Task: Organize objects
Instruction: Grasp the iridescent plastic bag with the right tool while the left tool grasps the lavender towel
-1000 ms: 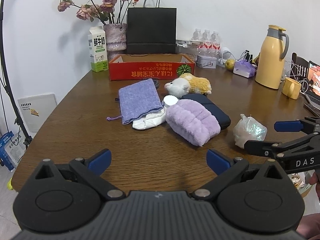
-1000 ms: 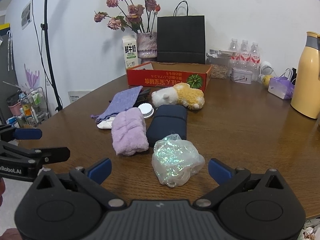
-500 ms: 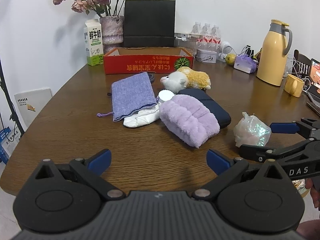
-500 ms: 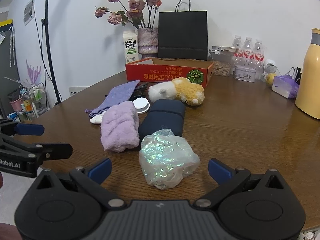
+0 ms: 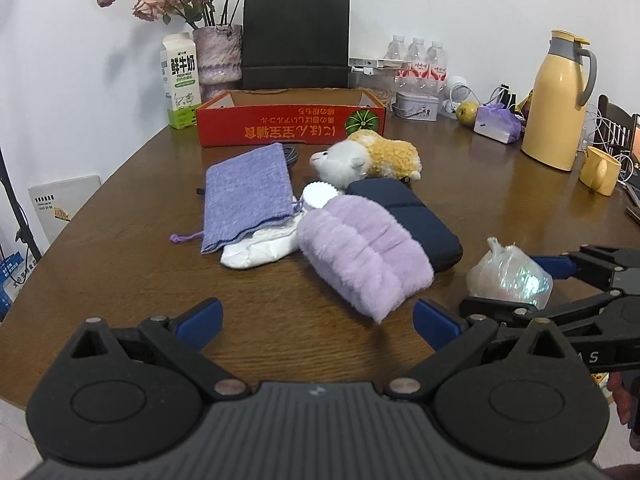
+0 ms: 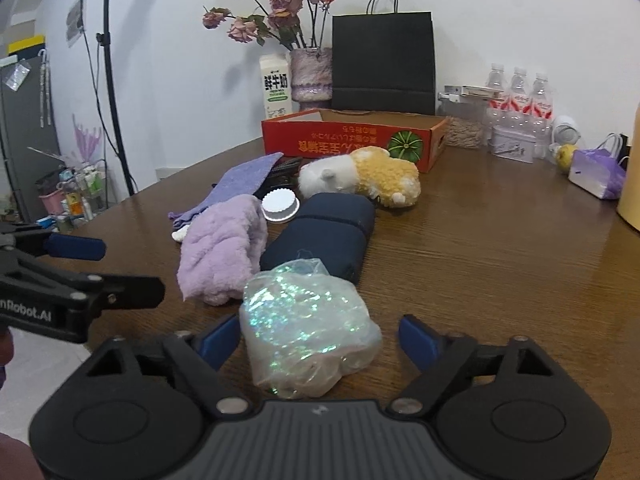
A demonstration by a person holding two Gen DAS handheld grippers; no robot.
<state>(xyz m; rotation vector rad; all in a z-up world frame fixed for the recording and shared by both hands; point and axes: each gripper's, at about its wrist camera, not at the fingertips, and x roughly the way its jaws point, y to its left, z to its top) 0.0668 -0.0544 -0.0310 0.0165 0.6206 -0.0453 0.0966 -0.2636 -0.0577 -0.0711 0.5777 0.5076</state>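
The right gripper (image 6: 318, 338), just been closing, straddles the shiny bag (image 6: 306, 328), pads barely short; the left gripper (image 5: 318, 316) gapes empty.

In the right wrist view the right hand-held gripper (image 6: 316, 340) has come forward and down onto the iridescent plastic bag (image 6: 306, 322), which a second ago lay ahead of the fingertips and now fills the lower centre of the frame between them. Its jaws have just been closing: the left blue pad touches the bag's side, while the right one is still a little clear of it. In the left wrist view the left hand-held gripper (image 5: 316, 318) has advanced over the worktop (image 5: 120, 248); the purple fluffy pouch (image 5: 364, 252) and its neighbours now sit larger and lower in frame, and the red box (image 5: 288, 130) looms closer at upper centre.
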